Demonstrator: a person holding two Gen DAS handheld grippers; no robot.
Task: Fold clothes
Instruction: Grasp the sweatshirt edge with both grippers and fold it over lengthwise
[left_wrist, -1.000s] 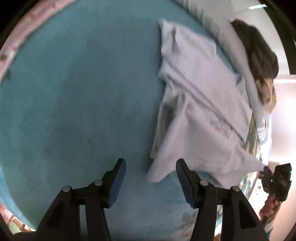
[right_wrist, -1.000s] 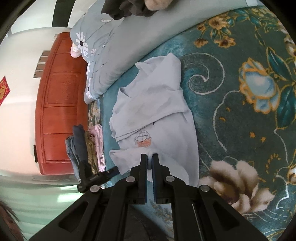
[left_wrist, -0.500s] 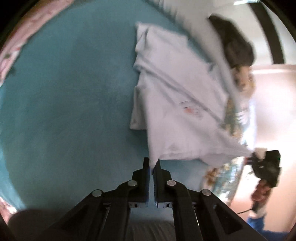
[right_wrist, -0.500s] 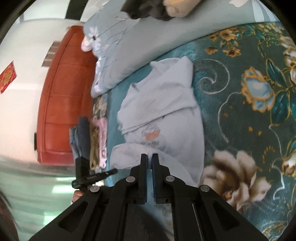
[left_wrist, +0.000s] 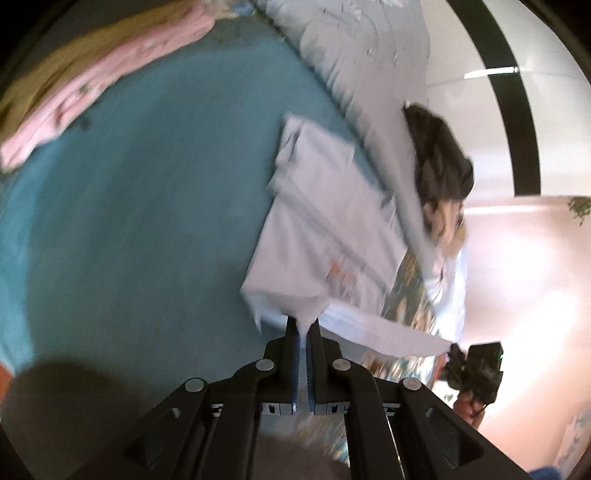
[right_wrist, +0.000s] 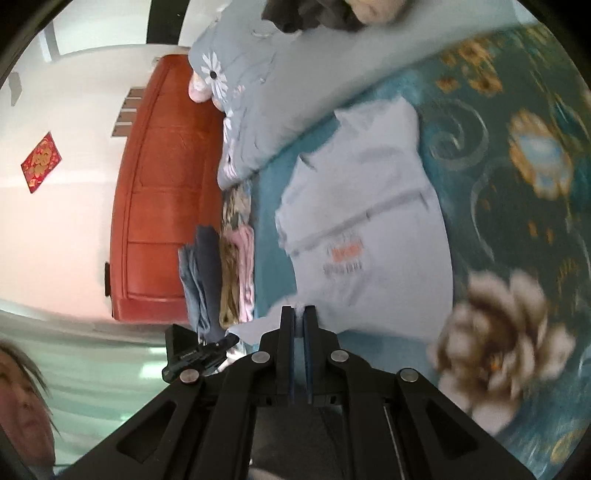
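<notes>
Slippage is the chief risk: each gripper seems to pinch only a thin bit of the hem, so if the hands pull apart or lift unevenly, a corner could slide free and the fold fall crooked; the loose sleeve and collar at the far end could also drag and bunch. The pale lavender shirt (left_wrist: 325, 229) lies on the teal floral bedspread (left_wrist: 129, 221), its printed chest facing up, its far end near the grey quilt (right_wrist: 266, 110) and its near edge raised off the bed. The left gripper (left_wrist: 303, 326) is fully closed on the near left corner of that edge, cloth peaking up right at its tips. The right gripper (right_wrist: 299, 314) is likewise clamped tight on the near edge further right, fabric showing between and just beyond its tips. The hem stretches taut between the two. A stack of folded clothes (right_wrist: 221, 273) sits to the left at the bed's edge, well apart from the shirt.
</notes>
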